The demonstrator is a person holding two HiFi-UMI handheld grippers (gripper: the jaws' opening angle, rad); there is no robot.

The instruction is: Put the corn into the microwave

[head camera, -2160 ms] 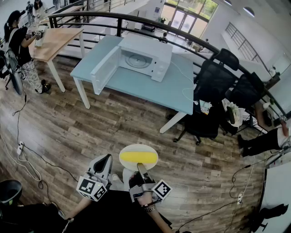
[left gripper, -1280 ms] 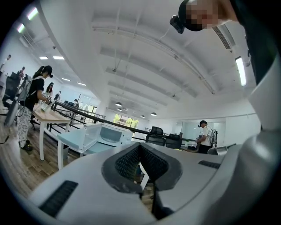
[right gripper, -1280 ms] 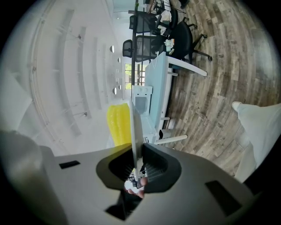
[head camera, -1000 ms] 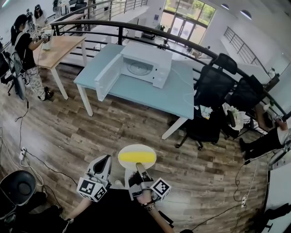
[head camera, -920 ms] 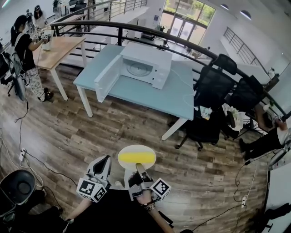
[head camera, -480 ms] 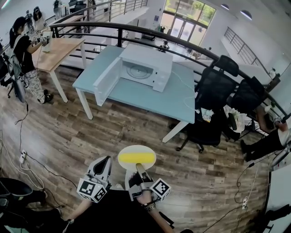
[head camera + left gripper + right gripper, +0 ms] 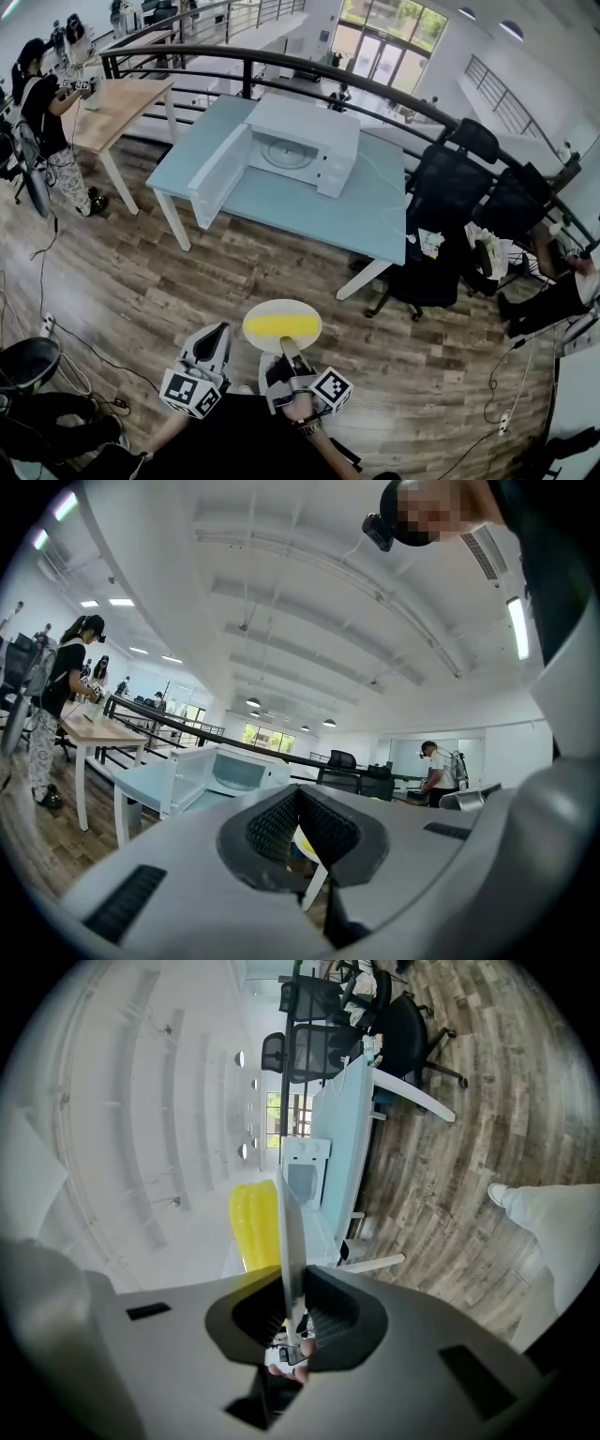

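Observation:
A yellow corn cob (image 7: 279, 324) lies on a white round plate (image 7: 258, 335) held above the wooden floor, close to my body. My right gripper (image 7: 290, 352) is shut on the plate's near rim. In the right gripper view the plate (image 7: 287, 1232) shows edge-on between the jaws of the right gripper (image 7: 292, 1299), with the corn (image 7: 253, 1227) on its left. My left gripper (image 7: 217, 332) hangs beside the plate, left of it, shut with nothing in it; the left gripper (image 7: 298, 795) shows its pads meeting. The white microwave (image 7: 298, 131) stands far ahead on a pale blue table (image 7: 309, 202), its door (image 7: 218, 174) swung open.
Black office chairs (image 7: 445, 178) stand right of the blue table. A wooden table (image 7: 105, 98) and a person (image 7: 37, 112) are at far left. A dark railing (image 7: 281, 47) runs behind. Cables (image 7: 56, 337) and a black bin (image 7: 23, 361) lie on the floor at left.
The table and microwave have drifted slightly in the head view. Both grippers and the plate with corn keep the same place in the view. The bin at lower left has shifted.

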